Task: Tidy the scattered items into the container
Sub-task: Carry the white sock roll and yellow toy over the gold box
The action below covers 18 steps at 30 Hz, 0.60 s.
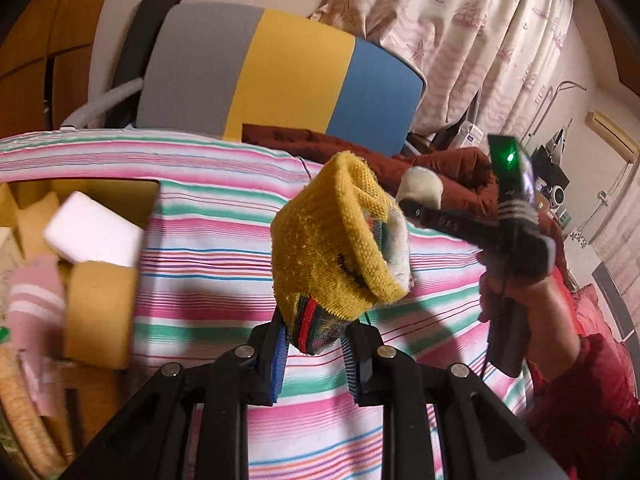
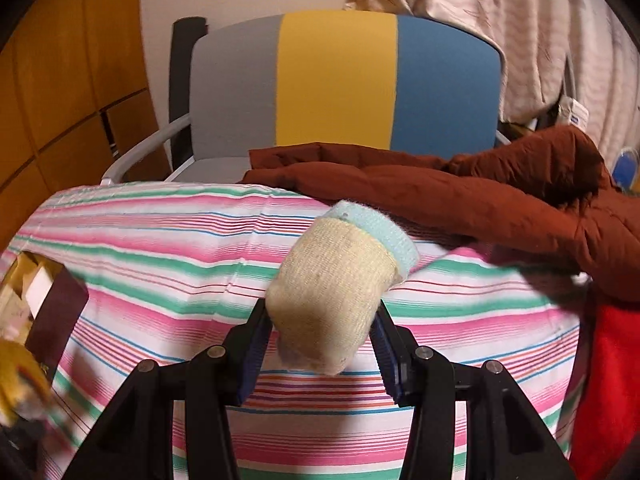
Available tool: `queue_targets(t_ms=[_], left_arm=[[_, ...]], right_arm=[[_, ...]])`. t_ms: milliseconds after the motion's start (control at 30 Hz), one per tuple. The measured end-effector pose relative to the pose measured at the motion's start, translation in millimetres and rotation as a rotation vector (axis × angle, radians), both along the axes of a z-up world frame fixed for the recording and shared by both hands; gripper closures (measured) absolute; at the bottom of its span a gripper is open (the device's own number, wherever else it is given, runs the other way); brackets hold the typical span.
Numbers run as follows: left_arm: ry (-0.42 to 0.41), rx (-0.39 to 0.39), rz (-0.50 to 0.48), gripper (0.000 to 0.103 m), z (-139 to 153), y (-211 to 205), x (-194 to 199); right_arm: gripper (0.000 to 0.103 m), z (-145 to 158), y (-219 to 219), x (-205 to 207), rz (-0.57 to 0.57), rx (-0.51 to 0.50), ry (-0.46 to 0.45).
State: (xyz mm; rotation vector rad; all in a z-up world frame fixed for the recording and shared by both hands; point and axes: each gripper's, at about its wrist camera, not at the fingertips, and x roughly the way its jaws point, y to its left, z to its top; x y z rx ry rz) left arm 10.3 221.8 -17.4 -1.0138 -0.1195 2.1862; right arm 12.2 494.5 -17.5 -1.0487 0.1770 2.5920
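Yellow sock in raised left gripper

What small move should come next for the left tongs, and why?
Probably carry the yellow sock leftward, over the box. The left tongs already grip it above the striped cloth, and the box lies left with items inside.

Left hand-held gripper clamped shut, right hand-held gripper clamped likewise

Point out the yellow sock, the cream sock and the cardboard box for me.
yellow sock (image 1: 336,240): left wrist view, on its knitted cuff.
cream sock (image 2: 332,288): right wrist view, on its body.
cardboard box (image 1: 100,312): left wrist view, on its front flap.
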Motion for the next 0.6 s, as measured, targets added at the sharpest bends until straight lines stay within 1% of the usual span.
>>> queue_targets(t_ms=[200, 300, 367, 533, 600], left_arm=[[0.003, 0.013, 0.032, 0.080, 10, -37, 3], [0.001, 0.019, 0.058, 0.080, 13, -56, 7], [0.013, 0.014, 0.078, 0.080, 14, -70, 10], [0.028, 0.006, 0.132, 0.080, 14, -113, 13], [0.020, 0.017, 0.159, 0.080, 13, -130, 14]], right_arm=[[0.054, 1, -21, -1, 0.052, 0.072, 0.011], [0.054, 6, -35, 3, 0.090, 0.146, 0.048], [0.054, 9, -43, 7, 0.104, 0.180, 0.069], [0.054, 17, -55, 12, 0.124, 0.166, 0.118], [0.054, 17, -62, 13, 0.155, 0.152, 0.132]])
